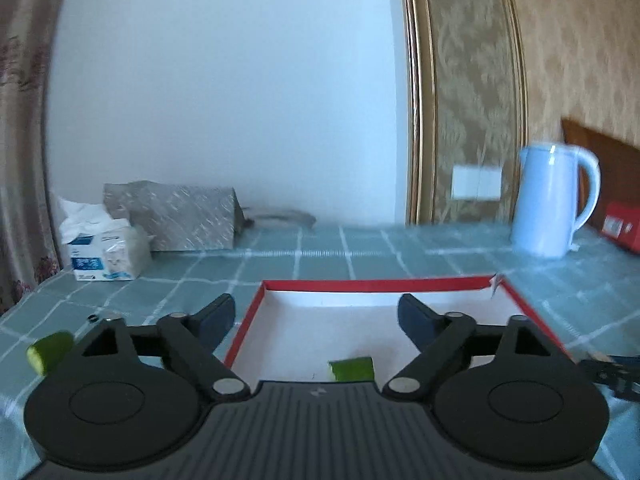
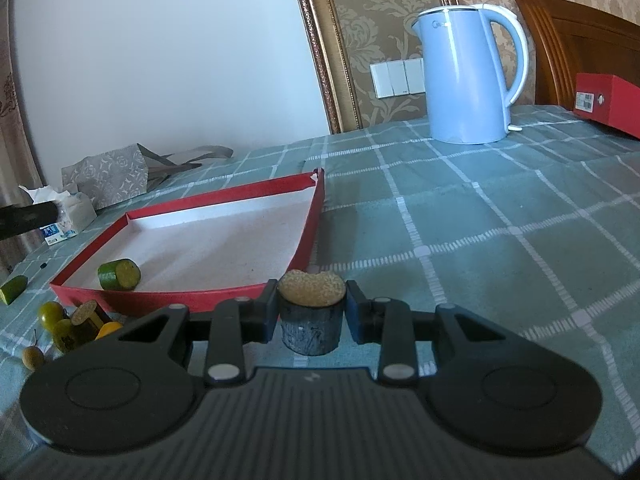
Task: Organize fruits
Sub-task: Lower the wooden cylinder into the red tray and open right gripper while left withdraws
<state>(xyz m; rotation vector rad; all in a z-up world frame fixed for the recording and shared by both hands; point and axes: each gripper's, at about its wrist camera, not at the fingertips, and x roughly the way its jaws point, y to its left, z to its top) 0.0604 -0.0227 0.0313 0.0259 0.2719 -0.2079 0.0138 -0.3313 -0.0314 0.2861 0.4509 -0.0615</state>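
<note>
My left gripper (image 1: 316,308) is open and empty, hovering over the near edge of the shallow red tray (image 1: 376,285) with a white floor. A cut green cucumber piece (image 1: 351,369) lies in the tray just below its jaws. Another cucumber piece (image 1: 50,351) lies on the cloth to the left. My right gripper (image 2: 312,308) is shut on a dark cylindrical piece with a pale yellow cut top (image 2: 311,320), in front of the tray (image 2: 308,216). The right wrist view shows the cucumber piece (image 2: 119,274) in the tray's near left corner and several small fruits (image 2: 68,324) on the cloth left of it.
A light blue kettle (image 2: 468,76) stands at the back right of the checked teal tablecloth (image 2: 480,220). A red box (image 2: 608,100) sits further right. A tissue pack (image 1: 104,252) and a grey patterned bag (image 1: 180,216) are at the back left by the wall.
</note>
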